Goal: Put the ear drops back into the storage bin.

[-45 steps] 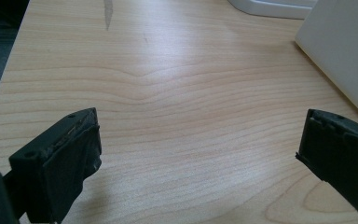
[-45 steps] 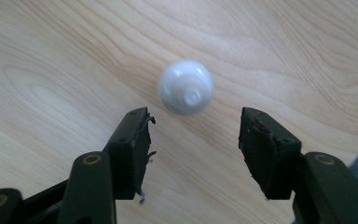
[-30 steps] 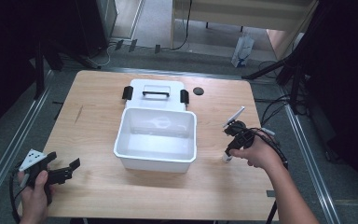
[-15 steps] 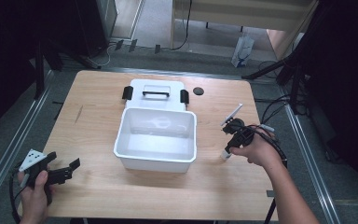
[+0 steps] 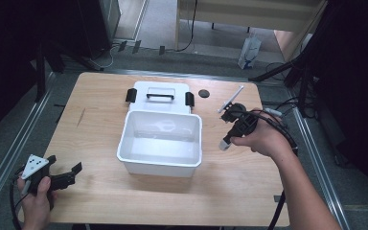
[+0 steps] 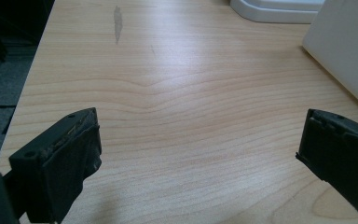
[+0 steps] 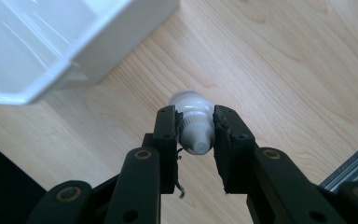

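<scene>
small white bottle (image 7: 193, 123) clamped between the right gripper (image 7: 195, 140) jaws, above the wooden table (image 5: 249, 187), white tub (image 5: 160, 143) off its jaw side. left gripper (image 6: 200, 154) jaws spread wide, nothing held, tub corner beyond its right jaw.

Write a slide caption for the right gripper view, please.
Right tool shut on small white plastic bottle above light wooden table.
</scene>
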The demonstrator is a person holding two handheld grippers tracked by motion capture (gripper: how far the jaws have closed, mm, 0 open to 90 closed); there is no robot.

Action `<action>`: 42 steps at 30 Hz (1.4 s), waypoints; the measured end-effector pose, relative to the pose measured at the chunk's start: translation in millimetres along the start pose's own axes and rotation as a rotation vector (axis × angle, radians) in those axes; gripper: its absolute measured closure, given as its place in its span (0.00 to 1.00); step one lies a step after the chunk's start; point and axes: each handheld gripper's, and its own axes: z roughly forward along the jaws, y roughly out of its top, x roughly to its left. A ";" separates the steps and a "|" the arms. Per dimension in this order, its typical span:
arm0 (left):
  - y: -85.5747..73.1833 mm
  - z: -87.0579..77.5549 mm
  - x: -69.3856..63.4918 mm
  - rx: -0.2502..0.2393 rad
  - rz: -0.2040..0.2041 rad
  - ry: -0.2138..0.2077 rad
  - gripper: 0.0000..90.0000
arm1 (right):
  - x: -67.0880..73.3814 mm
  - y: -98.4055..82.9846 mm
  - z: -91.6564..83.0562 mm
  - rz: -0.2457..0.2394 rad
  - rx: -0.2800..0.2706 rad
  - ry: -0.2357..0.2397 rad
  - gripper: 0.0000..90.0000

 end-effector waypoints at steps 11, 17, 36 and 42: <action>0.1 -0.2 -1.0 -0.001 0.003 0.010 0.00 | 22.3 31.6 -34.8 -0.045 -0.068 0.010 0.80; 0.3 -0.3 0.1 0.002 0.003 0.004 0.00 | 36.0 44.4 -38.7 -0.093 -0.084 0.018 0.80; 0.4 0.0 0.8 0.004 -0.002 -0.005 0.00 | 58.9 63.4 -17.4 -0.226 -0.101 0.030 0.80; 0.4 0.1 0.8 0.005 -0.001 -0.006 0.00 | 61.3 65.1 -7.3 -0.258 -0.092 0.019 0.80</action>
